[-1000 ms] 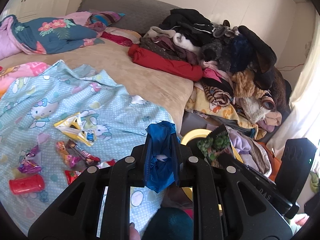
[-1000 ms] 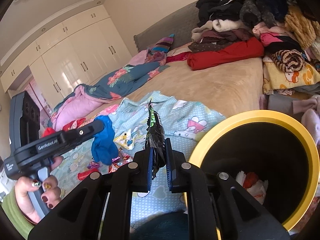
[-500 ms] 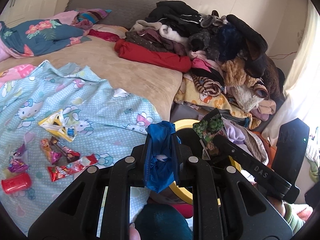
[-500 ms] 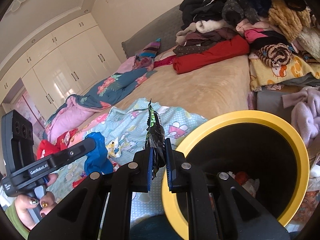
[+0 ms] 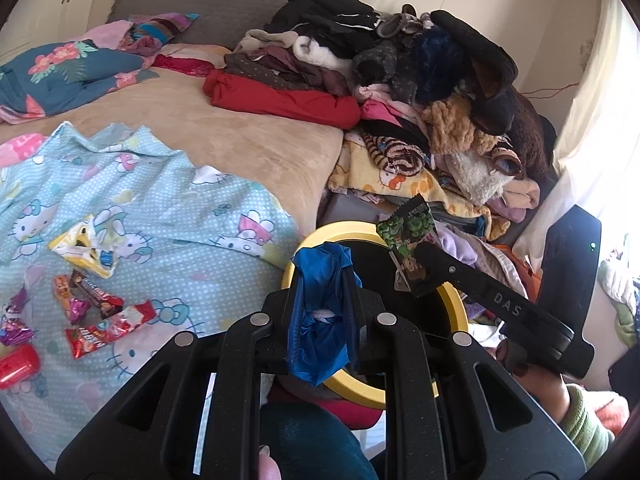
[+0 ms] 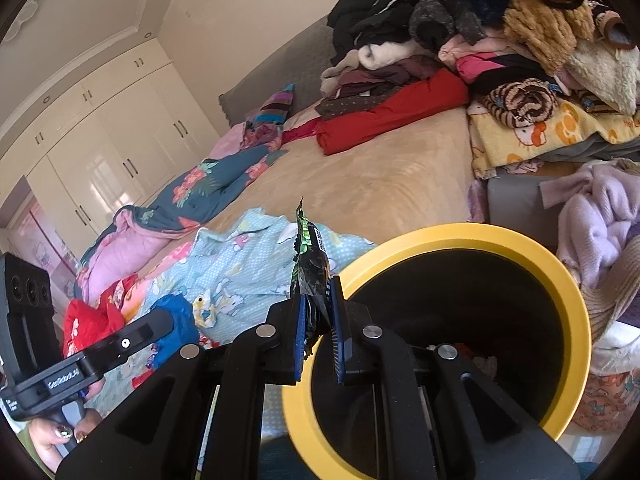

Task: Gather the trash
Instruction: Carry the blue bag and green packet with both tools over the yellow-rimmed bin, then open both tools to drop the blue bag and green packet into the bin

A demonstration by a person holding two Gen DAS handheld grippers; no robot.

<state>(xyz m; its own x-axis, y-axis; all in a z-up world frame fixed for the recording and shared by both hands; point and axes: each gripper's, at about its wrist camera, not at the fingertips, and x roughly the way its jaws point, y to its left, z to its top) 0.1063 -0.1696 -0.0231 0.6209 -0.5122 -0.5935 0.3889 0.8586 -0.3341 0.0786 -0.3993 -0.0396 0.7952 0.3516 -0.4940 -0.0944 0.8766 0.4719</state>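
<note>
- Left wrist view: the bin (image 5: 454, 308) with its yellow rim now sits right behind the left gripper (image 5: 323, 312); a second ago only a sliver of it showed past the fingers, so the gripper has swung toward it.
- The left gripper is pinched on a crumpled blue wrapper (image 5: 320, 320), which hangs in front of the bin's mouth.
- The right gripper (image 5: 416, 270) reaches in from the right, clamping a dark green packet (image 5: 408, 232) above the far side of the rim; it has come closer than before.
- On the blue sheet (image 5: 160, 192) to the left, more trash has slid toward the frame's edge: a yellow wrapper (image 5: 86, 250), a red wrapper (image 5: 108, 326), small candy wrappers (image 5: 86, 292) and a red cup (image 5: 18, 366).
- A clothes heap (image 5: 400, 80) rises behind the bin, on and beside the bed (image 5: 224, 128).
- Right wrist view: the bin (image 6: 568, 288) fills far more of the frame than a second ago, and the fingers now overlap its near rim.
- The right gripper (image 6: 319, 320) squeezes the packet (image 6: 310, 264) upright, just at the left side of the rim.
- Some trash (image 6: 464, 350) lies at the bin's bottom, partly hidden by the gripper.
- The left gripper (image 6: 168, 320) with the blue wrapper (image 6: 182, 322) sits at the lower left, over the sheet (image 6: 248, 264).
- A lilac garment (image 6: 600, 216) lies right beside the bin.
</note>
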